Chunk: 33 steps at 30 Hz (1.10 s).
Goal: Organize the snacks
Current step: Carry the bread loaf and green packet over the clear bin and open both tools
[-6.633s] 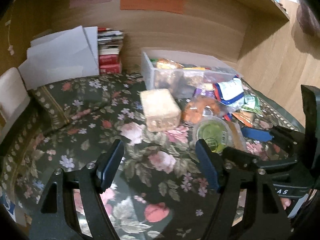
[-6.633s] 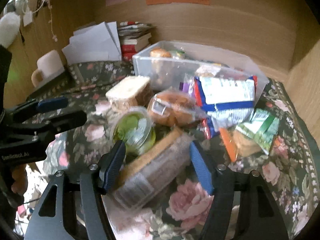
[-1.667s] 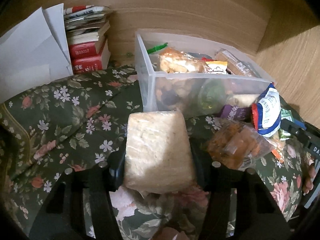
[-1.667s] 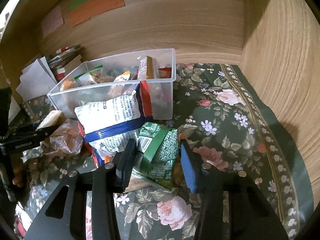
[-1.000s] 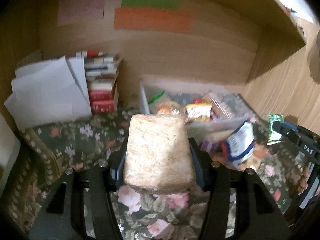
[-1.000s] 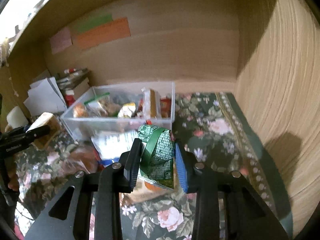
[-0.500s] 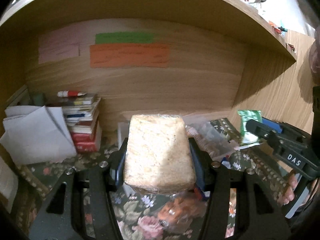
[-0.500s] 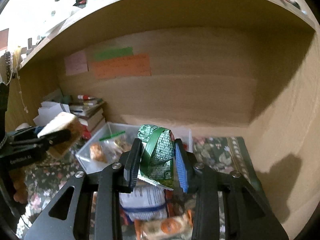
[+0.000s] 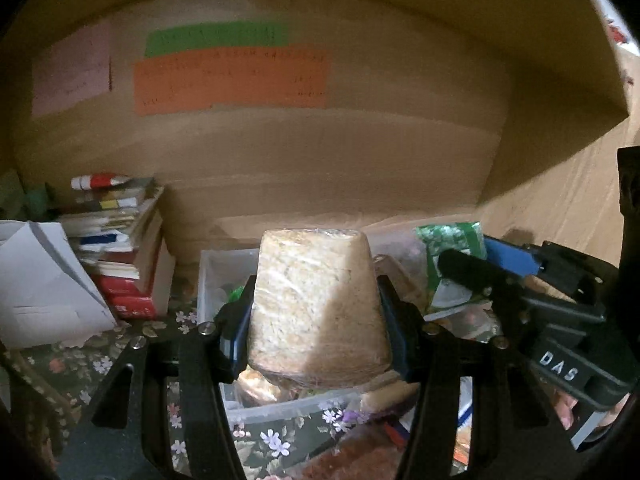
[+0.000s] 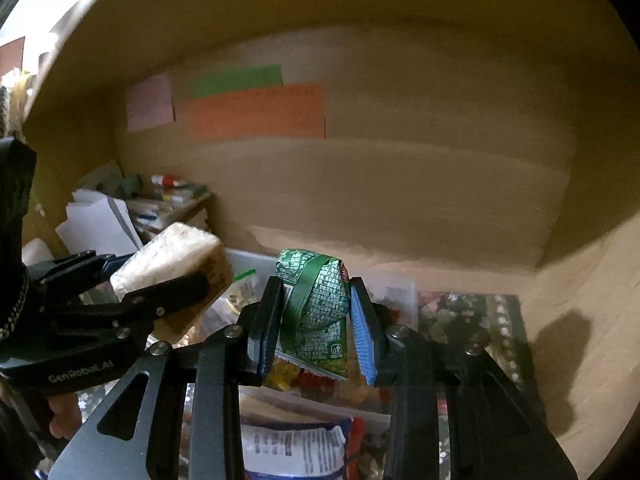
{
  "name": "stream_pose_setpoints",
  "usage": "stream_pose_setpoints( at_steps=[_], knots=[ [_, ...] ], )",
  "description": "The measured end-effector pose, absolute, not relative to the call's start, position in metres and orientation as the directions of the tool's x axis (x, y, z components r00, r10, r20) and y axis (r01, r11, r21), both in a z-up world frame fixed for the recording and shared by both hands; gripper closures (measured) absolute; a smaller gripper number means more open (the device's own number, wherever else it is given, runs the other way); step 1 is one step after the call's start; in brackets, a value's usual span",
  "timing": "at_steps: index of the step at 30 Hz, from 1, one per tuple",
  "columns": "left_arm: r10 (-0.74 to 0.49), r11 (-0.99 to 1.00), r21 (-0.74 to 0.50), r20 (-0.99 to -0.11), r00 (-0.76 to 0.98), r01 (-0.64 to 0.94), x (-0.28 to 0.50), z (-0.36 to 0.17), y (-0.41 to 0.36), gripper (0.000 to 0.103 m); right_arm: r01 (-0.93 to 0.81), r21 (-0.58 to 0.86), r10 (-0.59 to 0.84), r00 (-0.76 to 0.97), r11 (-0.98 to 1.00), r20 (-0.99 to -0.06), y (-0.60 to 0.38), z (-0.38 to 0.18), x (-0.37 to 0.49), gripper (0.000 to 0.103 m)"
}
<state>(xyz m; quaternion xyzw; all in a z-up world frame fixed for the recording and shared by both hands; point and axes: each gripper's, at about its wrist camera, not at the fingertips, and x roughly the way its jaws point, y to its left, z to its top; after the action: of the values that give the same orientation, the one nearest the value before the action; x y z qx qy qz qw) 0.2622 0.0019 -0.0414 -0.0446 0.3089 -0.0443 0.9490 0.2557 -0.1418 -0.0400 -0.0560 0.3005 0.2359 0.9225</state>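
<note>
Left gripper: clamped on a plastic-wrapped pale crumbly block, looks like a rice-crisp or bread loaf, held up in the air over the clear plastic bin
Right gripper: pinching a crumpled green snack packet between narrow jaws, also lifted above the bin
Bin: sits on the floral cloth, already stuffed with assorted snacks
Below the bin: a white-and-blue chip bag lies on the cloth near the camera
Left side: stack of books and white paper sheets
Back wall: wooden panel with green, orange and pink notes stuck on
</note>
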Motion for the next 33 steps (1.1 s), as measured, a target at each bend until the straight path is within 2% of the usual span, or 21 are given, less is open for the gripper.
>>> stream_pose_setpoints(
  at_steps=[8, 15, 20, 24, 28, 33],
  knots=[
    [-0.106, 0.992, -0.116, -0.625, 0.774, 0.043, 0.285, -0.062, 0.006, 0.048, -0.47, 0.046, 0.378, 0.642, 0.881, -0.667, -0.132, -0.069, 0.279, 0.073],
    [-0.111, 0.992, -0.118, -0.654, 0.748, 0.045, 0.298, -0.075, 0.005, 0.048, -0.475, 0.044, 0.371, 0.623, 0.879, -0.689, -0.128, -0.076, 0.283, 0.073],
    [-0.099, 0.994, -0.104, -0.626, 0.774, 0.043, 0.29, -0.066, 0.002, 0.046, -0.475, 0.036, 0.368, 0.628, 0.879, -0.686, -0.129, -0.073, 0.281, 0.073],
    [-0.094, 0.994, -0.099, -0.608, 0.789, 0.042, 0.278, -0.056, 0.003, 0.045, -0.474, 0.041, 0.375, 0.636, 0.879, -0.675, -0.135, -0.066, 0.277, 0.067],
    [-0.094, 0.994, -0.106, -0.589, 0.802, 0.039, 0.261, -0.043, 0.011, 0.041, -0.465, 0.042, 0.381, 0.667, 0.884, -0.64, -0.144, -0.052, 0.262, 0.057],
    [-0.095, 0.994, -0.104, -0.589, 0.803, 0.041, 0.24, -0.037, 0.014, 0.036, -0.46, 0.046, 0.39, 0.69, 0.887, -0.61, -0.156, -0.04, 0.241, 0.051]
  ],
)
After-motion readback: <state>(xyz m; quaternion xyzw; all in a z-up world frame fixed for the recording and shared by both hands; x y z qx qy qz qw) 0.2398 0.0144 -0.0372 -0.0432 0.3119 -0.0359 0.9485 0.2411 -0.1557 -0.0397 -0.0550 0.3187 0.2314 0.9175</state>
